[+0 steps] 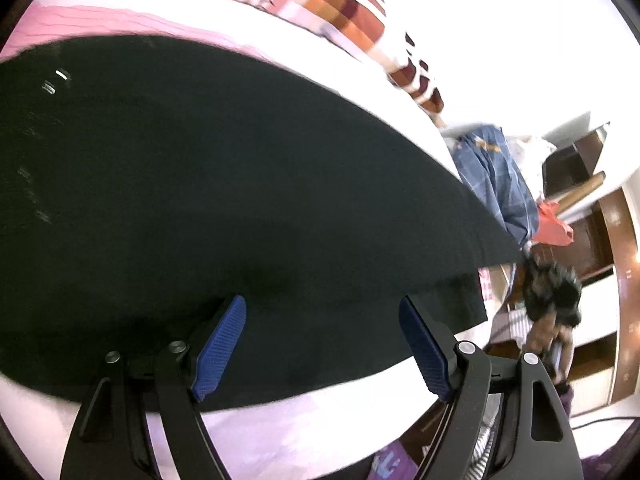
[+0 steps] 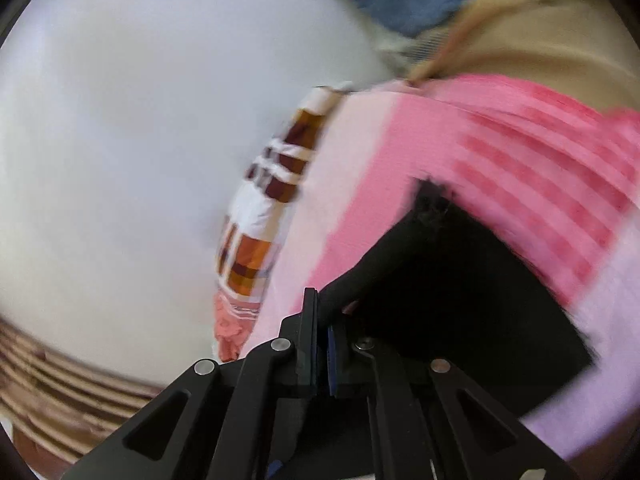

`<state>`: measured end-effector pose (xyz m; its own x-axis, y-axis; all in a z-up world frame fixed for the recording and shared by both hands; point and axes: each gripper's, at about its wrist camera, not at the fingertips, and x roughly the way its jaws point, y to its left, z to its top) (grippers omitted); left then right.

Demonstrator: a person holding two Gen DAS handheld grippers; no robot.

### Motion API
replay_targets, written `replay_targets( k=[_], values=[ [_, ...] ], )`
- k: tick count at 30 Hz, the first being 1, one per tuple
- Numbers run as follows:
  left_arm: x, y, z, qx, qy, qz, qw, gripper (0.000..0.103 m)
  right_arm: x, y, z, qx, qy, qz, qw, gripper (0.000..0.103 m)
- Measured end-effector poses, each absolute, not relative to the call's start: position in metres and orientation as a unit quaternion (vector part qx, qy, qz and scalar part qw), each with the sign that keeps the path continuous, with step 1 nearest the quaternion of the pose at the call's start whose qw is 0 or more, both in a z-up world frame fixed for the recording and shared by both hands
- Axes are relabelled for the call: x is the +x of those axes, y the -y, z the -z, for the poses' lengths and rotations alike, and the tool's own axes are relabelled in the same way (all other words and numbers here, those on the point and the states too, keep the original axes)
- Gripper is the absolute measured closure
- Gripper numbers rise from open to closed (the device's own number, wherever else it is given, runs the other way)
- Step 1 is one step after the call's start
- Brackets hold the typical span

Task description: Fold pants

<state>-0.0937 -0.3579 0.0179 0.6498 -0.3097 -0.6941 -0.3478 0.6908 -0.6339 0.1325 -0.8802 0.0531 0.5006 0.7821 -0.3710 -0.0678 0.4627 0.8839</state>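
Observation:
Black pants [image 1: 224,184] lie spread flat on a pink and white bedsheet [image 1: 112,20], filling most of the left wrist view. My left gripper [image 1: 322,312] is open just above their near edge, its blue pads [image 1: 220,348] apart and holding nothing. In the right wrist view the black pants [image 2: 460,292] lie on the pink sheet [image 2: 500,152]. My right gripper [image 2: 324,320] is shut on an edge of the pants, which rises in a fold to the fingers. The view is blurred.
A brown, orange and white checked cloth [image 1: 360,12] lies at the bed's far side and also shows in the right wrist view [image 2: 264,216]. Blue jeans [image 1: 496,176] and a red item [image 1: 554,222] hang past the bed edge. Wooden furniture [image 1: 616,240] stands beyond. A white wall [image 2: 140,140] is left.

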Motion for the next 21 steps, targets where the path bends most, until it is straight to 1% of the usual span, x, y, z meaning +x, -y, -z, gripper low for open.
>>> replay_targets(
  k=[2, 6, 7, 8, 11, 14, 16, 17, 18, 20, 21],
  values=[
    [-0.104, 0.351, -0.023, -0.388, -0.416, -0.023, 0.822, 0.024, 0.126, 0.892, -0.031, 0.440, -0.430, -0.265, 0.742, 0.097],
    [-0.119, 0.342, -0.026, -0.366, -0.418, -0.045, 0.830, 0.024, 0.118, 0.900, 0.032, 0.452, -0.489, -0.211, 0.716, 0.098],
    [-0.123, 0.339, -0.026, -0.363, -0.418, -0.050, 0.831, 0.024, 0.118, 0.902, 0.044, 0.460, -0.494, -0.206, 0.708, 0.102],
    [-0.126, 0.337, -0.026, -0.362, -0.419, -0.055, 0.831, 0.024, 0.116, 0.905, 0.049, 0.476, -0.487, -0.209, 0.702, 0.102],
    [-0.133, 0.333, -0.026, -0.365, -0.418, -0.058, 0.830, 0.024, 0.114, 0.905, 0.037, 0.455, -0.482, -0.204, 0.721, 0.100],
    [-0.137, 0.332, -0.028, -0.358, -0.416, -0.054, 0.834, 0.024, 0.118, 0.906, 0.034, 0.488, -0.472, -0.241, 0.694, 0.093],
    [-0.137, 0.334, -0.030, -0.349, -0.419, -0.054, 0.837, 0.024, 0.113, 0.906, 0.031, 0.503, -0.467, -0.253, 0.682, 0.085],
    [-0.138, 0.335, -0.031, -0.346, -0.419, -0.052, 0.838, 0.024, 0.109, 0.902, 0.029, 0.499, -0.466, -0.262, 0.682, 0.067],
    [-0.139, 0.335, -0.031, -0.347, -0.419, -0.050, 0.838, 0.024, 0.104, 0.891, 0.025, 0.498, -0.463, -0.281, 0.677, 0.045],
    [-0.138, 0.335, -0.032, -0.349, -0.418, -0.047, 0.837, 0.024, 0.092, 0.867, 0.028, 0.511, -0.461, -0.312, 0.655, 0.028],
    [-0.139, 0.334, -0.030, -0.353, -0.417, -0.046, 0.836, 0.024, 0.086, 0.853, 0.032, 0.510, -0.469, -0.319, 0.647, 0.028]
  ],
)
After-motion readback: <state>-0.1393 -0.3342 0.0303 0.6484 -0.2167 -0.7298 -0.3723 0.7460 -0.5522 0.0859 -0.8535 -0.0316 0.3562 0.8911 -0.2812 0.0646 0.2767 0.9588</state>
